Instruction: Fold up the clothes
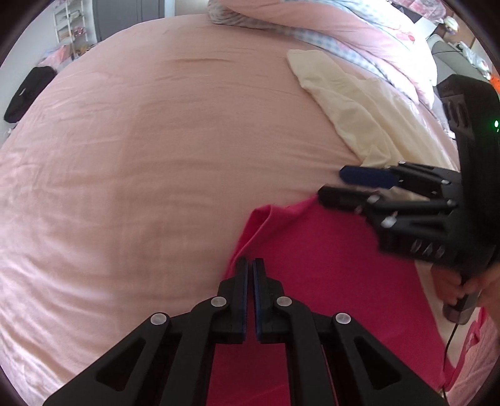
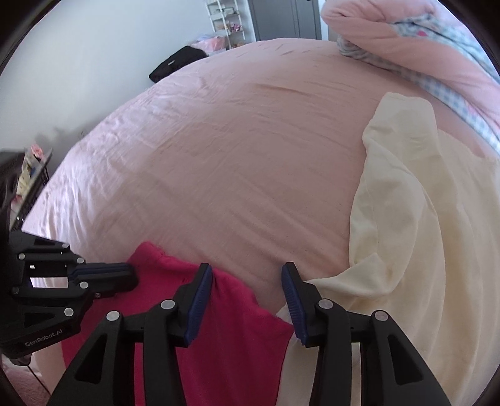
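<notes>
A magenta garment (image 1: 328, 265) (image 2: 237, 328) lies flat on the pink bed sheet (image 1: 156, 140) (image 2: 234, 140), its far left corner folded over. My left gripper (image 1: 250, 264) (image 2: 132, 274) hovers at that garment's left edge with its jaws shut; no cloth shows between the pads. At the garment's far right corner my right gripper (image 2: 247, 290) (image 1: 336, 185) stands open, with the magenta edge and bare sheet between its fingers. Next to its right finger a cream garment (image 1: 353, 103) (image 2: 422, 203) lies crumpled.
A pink duvet with checked bedding (image 1: 359, 28) (image 2: 406, 37) is heaped at the far right of the bed. A black bag (image 1: 28, 90) (image 2: 178, 62) and a white shelf (image 1: 68, 22) (image 2: 222, 18) stand beyond the far edge. A person's hand (image 1: 453, 287) holds the right gripper's handle.
</notes>
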The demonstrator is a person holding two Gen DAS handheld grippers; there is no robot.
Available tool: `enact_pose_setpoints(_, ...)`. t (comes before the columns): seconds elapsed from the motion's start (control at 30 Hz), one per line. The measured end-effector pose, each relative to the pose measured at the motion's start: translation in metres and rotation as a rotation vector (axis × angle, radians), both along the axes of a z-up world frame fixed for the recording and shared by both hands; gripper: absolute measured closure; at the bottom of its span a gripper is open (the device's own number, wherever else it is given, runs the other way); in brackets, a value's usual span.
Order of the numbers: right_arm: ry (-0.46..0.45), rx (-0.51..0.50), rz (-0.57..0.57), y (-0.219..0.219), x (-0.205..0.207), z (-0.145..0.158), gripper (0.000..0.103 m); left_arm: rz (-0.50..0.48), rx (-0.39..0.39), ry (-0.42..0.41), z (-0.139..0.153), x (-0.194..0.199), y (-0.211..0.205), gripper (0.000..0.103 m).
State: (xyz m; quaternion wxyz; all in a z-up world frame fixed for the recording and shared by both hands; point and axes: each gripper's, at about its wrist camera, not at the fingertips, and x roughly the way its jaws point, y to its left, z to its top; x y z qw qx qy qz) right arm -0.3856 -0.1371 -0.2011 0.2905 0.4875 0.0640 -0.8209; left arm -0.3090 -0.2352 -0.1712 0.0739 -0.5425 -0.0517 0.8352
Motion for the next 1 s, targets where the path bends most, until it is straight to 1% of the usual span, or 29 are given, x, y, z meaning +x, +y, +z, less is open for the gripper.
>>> enact_pose_setpoints(0.03,-0.002,-0.027,-0.013,0.004,0.000,0.004,0.059,0.012,0.016,0.003,-0.001,-0.001,-0.002,0.099)
enact_pose_setpoints(0.07,-0.017,-0.087,-0.016,0.009,0.000,0.010,0.059,0.020,0.025,0.008,0.000,-0.002,-0.004,0.099)
enact_pose_setpoints(0.1,-0.034,-0.153,-0.011,0.013,0.001,0.019,0.059,0.029,0.013,0.017,0.002,-0.002,-0.003,0.099)
enact_pose_setpoints(0.17,-0.050,-0.209,-0.010,0.024,0.011,0.038,0.059,0.050,-0.034,0.042,0.006,-0.003,0.000,0.097)
enact_pose_setpoints(0.2,-0.048,-0.183,-0.023,0.030,0.020,0.047,0.059,0.061,-0.063,0.056,0.007,-0.003,0.003,0.097)
enact_pose_setpoints(0.23,-0.046,-0.157,-0.035,0.036,0.028,0.055,0.059,0.057,-0.056,0.067,0.009,-0.002,0.004,0.096)
enact_pose_setpoints(0.27,-0.049,-0.133,-0.046,0.042,0.038,0.062,0.059,0.045,-0.032,0.079,0.012,0.001,0.009,0.096)
enact_pose_setpoints(0.33,-0.075,-0.100,-0.049,0.061,0.061,0.066,0.059,0.023,0.015,0.105,0.017,0.007,0.020,0.094)
enact_pose_setpoints(0.37,-0.084,-0.077,-0.049,0.070,0.075,0.065,0.059,-0.005,0.048,0.115,0.019,0.012,0.030,0.089)
enact_pose_setpoints(0.4,-0.088,-0.052,-0.051,0.079,0.088,0.063,0.059,-0.039,0.086,0.120,0.020,0.018,0.042,0.080)
enact_pose_setpoints(0.43,-0.084,-0.023,-0.057,0.088,0.103,0.061,0.059,-0.072,0.125,0.124,0.021,0.025,0.054,0.072)
enact_pose_setpoints(0.47,-0.079,-0.003,-0.065,0.097,0.120,0.059,0.059,-0.094,0.150,0.123,0.020,0.031,0.068,0.057)
enact_pose_setpoints(0.5,-0.081,0.010,-0.075,0.106,0.136,0.056,0.059,-0.099,0.164,0.121,0.018,0.037,0.080,0.052)
enact_pose_setpoints(0.57,-0.122,0.002,-0.104,0.126,0.168,0.047,0.059,-0.090,0.186,0.106,0.012,0.051,0.101,0.052)
enact_pose_setpoints(0.63,-0.169,-0.030,-0.131,0.137,0.193,0.035,0.059,-0.053,0.144,0.055,0.002,0.065,0.117,0.052)
enact_pose_setpoints(0.67,-0.180,-0.040,-0.135,0.140,0.204,0.029,0.059,-0.046,0.096,0.047,-0.001,0.071,0.126,0.052)
enact_pose_setpoints(0.7,-0.170,-0.019,-0.123,0.140,0.214,0.023,0.059,-0.046,0.036,0.047,-0.003,0.076,0.137,0.052)
enact_pose_setpoints(0.73,-0.154,0.036,-0.109,0.138,0.222,0.016,0.059,-0.056,-0.028,0.039,-0.003,0.082,0.145,0.052)
enact_pose_setpoints(0.77,-0.138,0.081,-0.094,0.137,0.228,0.010,0.058,-0.070,-0.095,0.027,-0.002,0.088,0.153,0.052)
enact_pose_setpoints(0.8,-0.119,0.106,-0.080,0.138,0.234,0.007,0.058,-0.077,-0.158,0.002,0.000,0.096,0.157,0.052)
enact_pose_setpoints(0.87,-0.108,0.139,-0.065,0.144,0.242,0.011,0.058,-0.057,-0.224,-0.047,0.002,0.108,0.156,0.052)
enact_pose_setpoints(0.9,-0.103,0.155,-0.057,0.147,0.247,0.013,0.058,-0.009,-0.217,-0.065,0.004,0.114,0.150,0.052)
enact_pose_setpoints(0.97,-0.093,0.190,-0.044,0.155,0.256,0.016,0.058,0.121,-0.169,-0.097,0.009,0.126,0.132,0.052)
enact_pose_setpoints(1.0,-0.096,0.207,-0.052,0.165,0.261,0.017,0.058,0.201,-0.118,-0.100,0.012,0.134,0.121,0.052)
